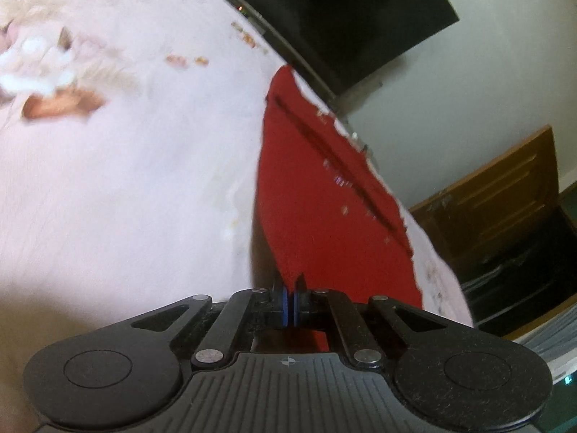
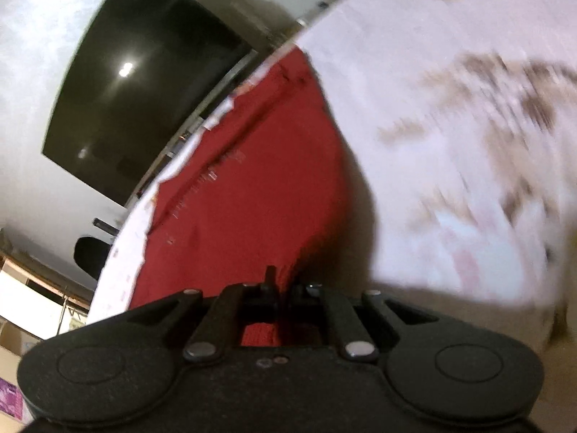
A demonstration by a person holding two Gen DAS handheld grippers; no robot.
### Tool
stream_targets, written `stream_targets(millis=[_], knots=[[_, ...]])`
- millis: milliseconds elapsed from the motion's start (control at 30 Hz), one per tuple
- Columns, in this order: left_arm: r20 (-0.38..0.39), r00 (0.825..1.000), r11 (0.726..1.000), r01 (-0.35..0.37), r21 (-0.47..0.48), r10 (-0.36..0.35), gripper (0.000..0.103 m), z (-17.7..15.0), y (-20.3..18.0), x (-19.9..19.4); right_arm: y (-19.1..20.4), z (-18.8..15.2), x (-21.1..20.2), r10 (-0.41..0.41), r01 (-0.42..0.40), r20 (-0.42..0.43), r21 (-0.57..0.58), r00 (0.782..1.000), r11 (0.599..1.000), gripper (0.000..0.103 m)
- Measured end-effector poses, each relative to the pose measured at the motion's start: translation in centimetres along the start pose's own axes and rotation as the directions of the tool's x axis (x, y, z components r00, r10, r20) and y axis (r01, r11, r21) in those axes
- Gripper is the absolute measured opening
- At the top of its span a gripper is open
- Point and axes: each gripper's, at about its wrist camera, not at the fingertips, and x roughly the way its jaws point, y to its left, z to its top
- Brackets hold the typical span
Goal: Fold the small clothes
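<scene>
Left gripper (image 1: 291,288): jaws closed, pinching red cloth (image 1: 317,195) edge
Right gripper (image 2: 285,288): closed on same cloth
Cloth: lies on sheet (image 1: 126,180), near its edge

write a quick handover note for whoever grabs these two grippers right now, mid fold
Left gripper: fingers shut on the near edge of the red garment.
Right gripper: fingers shut on the same red garment's near edge.
The garment lies stretched toward the far edge of the floral sheet.
Done: both near-edge grips taken.
Left: the fold itself; no fold shows yet. Probably carry the held edge over toward the far edge, lay it flat, then release.
</scene>
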Motion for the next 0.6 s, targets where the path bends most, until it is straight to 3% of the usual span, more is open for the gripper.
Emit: stream_targets(millis=[167,333,600], knots=[[0.075,0.995,0.998,0.054,0.04,-0.057,0.003,5.1,-2.8,1.8,3.6,4.8,0.6,0.037,-0.029,0.075,-0.111,0.996,0.993,0.005],[0.143,0.986,0.994,0.074,0.077,-0.085,0.003,11.7,-5.4,6.0,5.6,11.2,4.1,0.079,-0.056,0.133,-0.166,0.988,0.985,0.005],[0.159,0.986,0.989,0.028,0.143,-0.051,0.003,19.4,-8.1,14.2,5.4,19.1,11.1,0.125,-0.105,0.138,-0.147,0.983,0.984,0.005]])
